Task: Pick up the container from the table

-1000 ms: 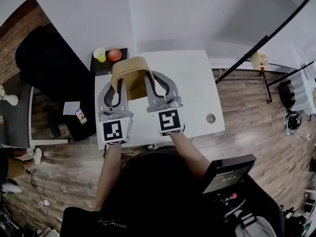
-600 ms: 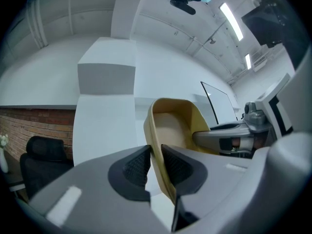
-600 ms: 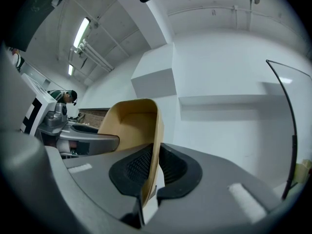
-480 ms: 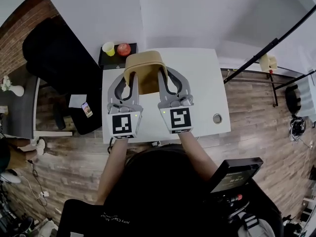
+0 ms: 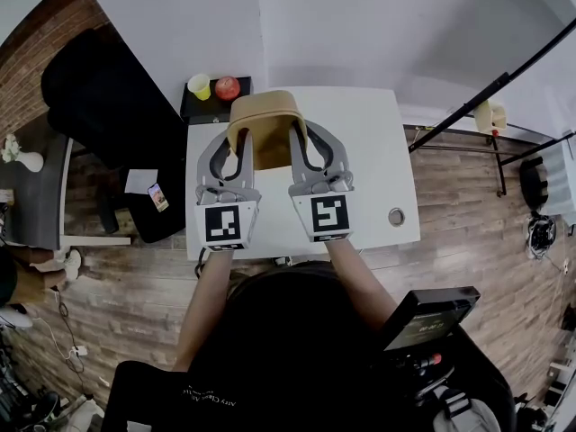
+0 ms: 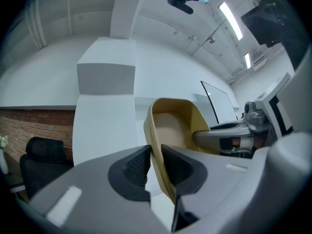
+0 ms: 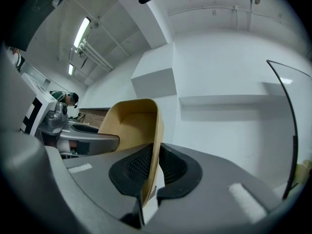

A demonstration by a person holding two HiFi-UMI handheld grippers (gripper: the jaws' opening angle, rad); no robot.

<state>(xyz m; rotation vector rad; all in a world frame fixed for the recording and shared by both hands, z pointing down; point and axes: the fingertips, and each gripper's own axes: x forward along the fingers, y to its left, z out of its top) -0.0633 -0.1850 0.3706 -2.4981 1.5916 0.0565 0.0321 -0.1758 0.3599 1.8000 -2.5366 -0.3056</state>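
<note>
Person: stands at the near edge of the table (image 5: 371, 180); one tool in each hand, both reaching forward over it.
Left gripper (image 6: 155, 159): jaws partly closed; ribbed pads pressed on either face of the container's left wall; firm pinch on the rim.
Right gripper (image 7: 156, 167): jaws nearly together; pads clamped on the thin right wall, one inside and one outside.
Container (image 5: 263, 131): tan, open-topped and empty; held between the two tools, over the far half of the table; both gripper views show wall and ceiling behind it, so it seems to hang clear of the tabletop.
Beyond the table: a yellow cup (image 5: 199, 86) and a red ball-like thing (image 5: 227, 88) just beside each other on a dark stand; a black chair (image 5: 94, 106) to the left.
Progress: grasp made on both sides; the lift looks done or nearly so; what is left, at most, is to carry it fully clear and keep it level.
</note>
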